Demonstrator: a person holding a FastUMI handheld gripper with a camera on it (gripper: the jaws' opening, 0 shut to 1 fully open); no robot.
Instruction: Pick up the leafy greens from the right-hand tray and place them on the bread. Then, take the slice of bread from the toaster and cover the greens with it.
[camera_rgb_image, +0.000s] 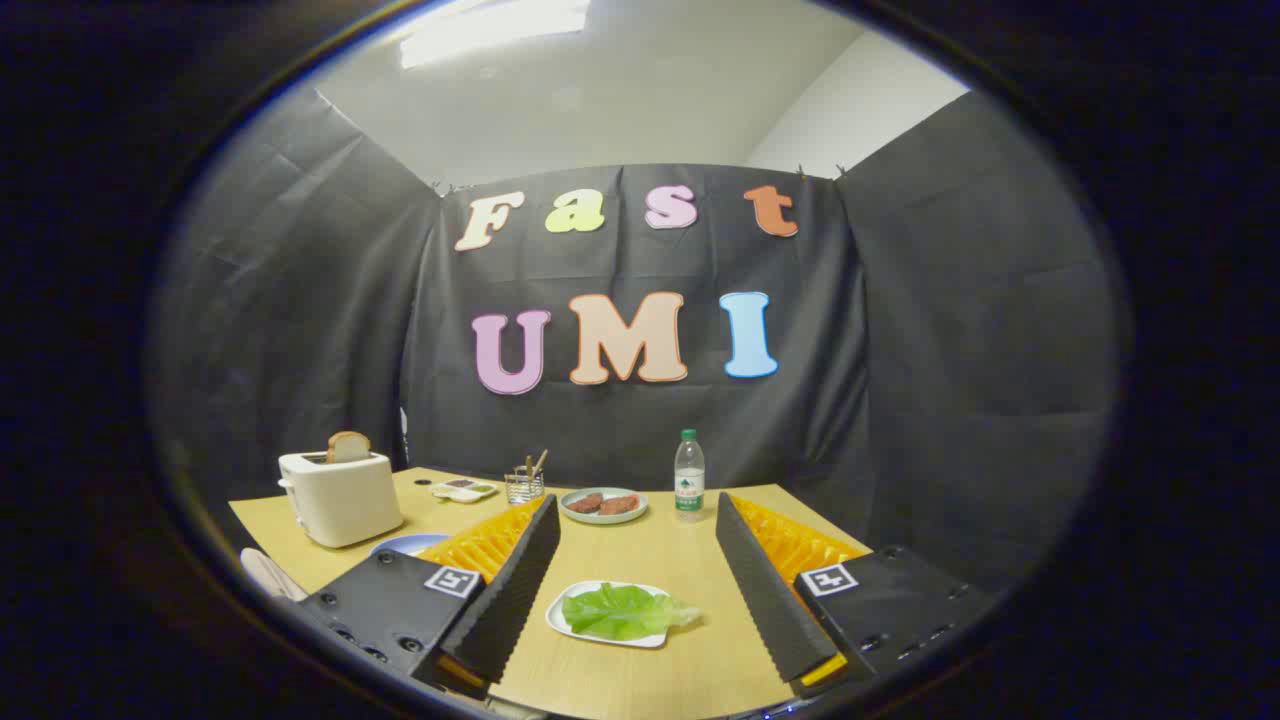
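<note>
A leaf of green lettuce (622, 610) lies on a small white tray (560, 614) on the wooden table, low down between my two fingers. My gripper (634, 520) is open, held above the table, with nothing in it. A white toaster (340, 495) stands beyond the left finger, and a slice of bread (348, 447) sticks up out of its slot. A blue plate (405, 544) peeks out behind the left finger; what lies on it is hidden.
A round plate with two reddish-brown patties (603, 504) sits just ahead of the fingers. A water bottle (689, 473) stands right of it, a glass with sticks (524, 485) and a small dish (464, 489) left of it. The booth's black cloth walls close in behind the table.
</note>
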